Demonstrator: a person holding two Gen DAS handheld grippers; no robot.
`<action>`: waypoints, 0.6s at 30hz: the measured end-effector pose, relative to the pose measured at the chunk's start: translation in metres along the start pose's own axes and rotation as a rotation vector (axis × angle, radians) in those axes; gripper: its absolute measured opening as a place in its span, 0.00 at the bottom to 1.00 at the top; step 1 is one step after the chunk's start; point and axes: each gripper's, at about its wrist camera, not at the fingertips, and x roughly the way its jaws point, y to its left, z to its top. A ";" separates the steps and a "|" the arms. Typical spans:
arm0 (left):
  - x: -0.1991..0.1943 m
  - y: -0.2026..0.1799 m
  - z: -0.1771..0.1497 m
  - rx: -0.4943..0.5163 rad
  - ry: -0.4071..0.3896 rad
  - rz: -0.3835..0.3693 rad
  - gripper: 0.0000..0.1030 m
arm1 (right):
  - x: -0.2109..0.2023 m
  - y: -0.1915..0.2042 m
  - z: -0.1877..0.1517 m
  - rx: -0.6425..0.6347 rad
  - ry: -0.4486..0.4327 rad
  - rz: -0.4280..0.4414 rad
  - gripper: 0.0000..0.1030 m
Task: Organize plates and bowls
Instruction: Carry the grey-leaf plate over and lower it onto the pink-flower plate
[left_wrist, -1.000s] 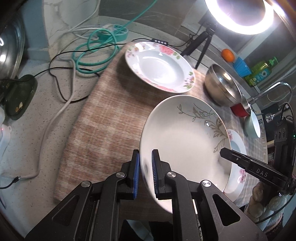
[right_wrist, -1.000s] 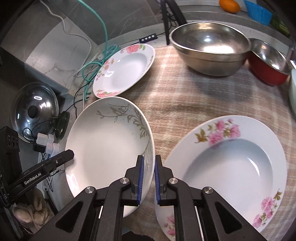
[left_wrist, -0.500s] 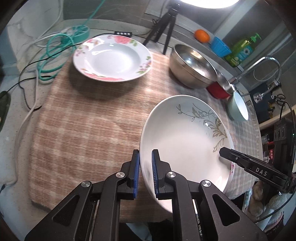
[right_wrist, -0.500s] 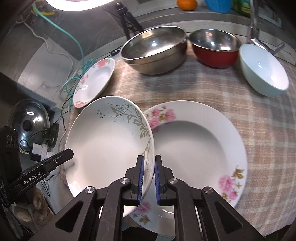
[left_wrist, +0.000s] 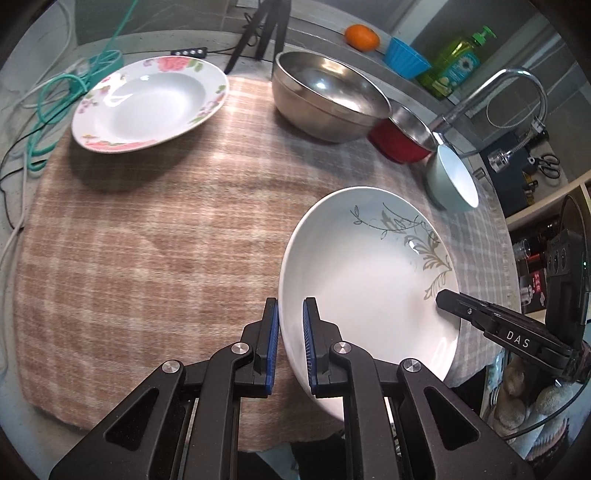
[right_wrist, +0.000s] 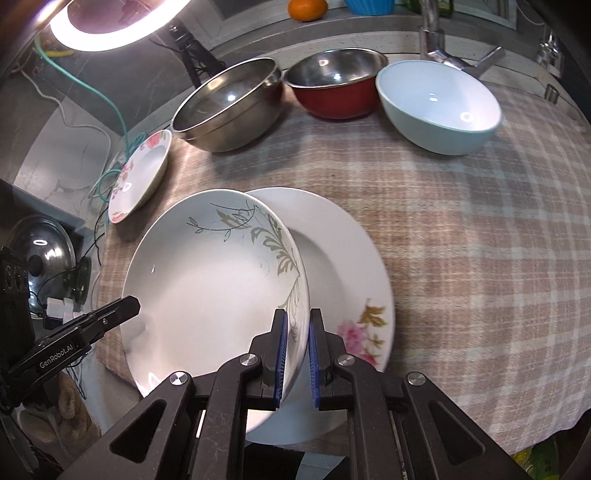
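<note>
A white plate with a grey leaf pattern (left_wrist: 365, 280) is held in the air by both grippers. My left gripper (left_wrist: 290, 347) is shut on its near rim. My right gripper (right_wrist: 295, 354) is shut on the opposite rim of the same plate (right_wrist: 214, 288). Under it, partly covered, a pink-flower plate (right_wrist: 343, 273) lies on the checked cloth. A second pink-flower plate (left_wrist: 147, 103) lies at the far left; it also shows in the right wrist view (right_wrist: 142, 173). The right gripper shows in the left wrist view (left_wrist: 439, 297).
A large steel bowl (right_wrist: 229, 107), a red bowl (right_wrist: 332, 88) and a pale blue bowl (right_wrist: 439, 107) stand in a row at the back. Cables (left_wrist: 55, 99) lie off the cloth at the left. A faucet (left_wrist: 517, 85), soap bottle (left_wrist: 458, 62) and orange (left_wrist: 362, 37) are behind.
Both grippers carried the leaf plate to the right; it now overlaps the near pink-flower plate more. The views swung toward the bowls.
</note>
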 end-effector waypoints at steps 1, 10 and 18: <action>0.002 -0.002 0.000 0.005 0.004 0.000 0.11 | -0.001 -0.003 0.000 0.002 -0.001 -0.005 0.10; 0.014 -0.018 -0.001 0.035 0.029 0.010 0.11 | -0.001 -0.021 -0.003 0.014 -0.001 -0.035 0.10; 0.021 -0.021 -0.001 0.041 0.044 0.023 0.11 | 0.000 -0.026 -0.003 0.013 0.001 -0.038 0.10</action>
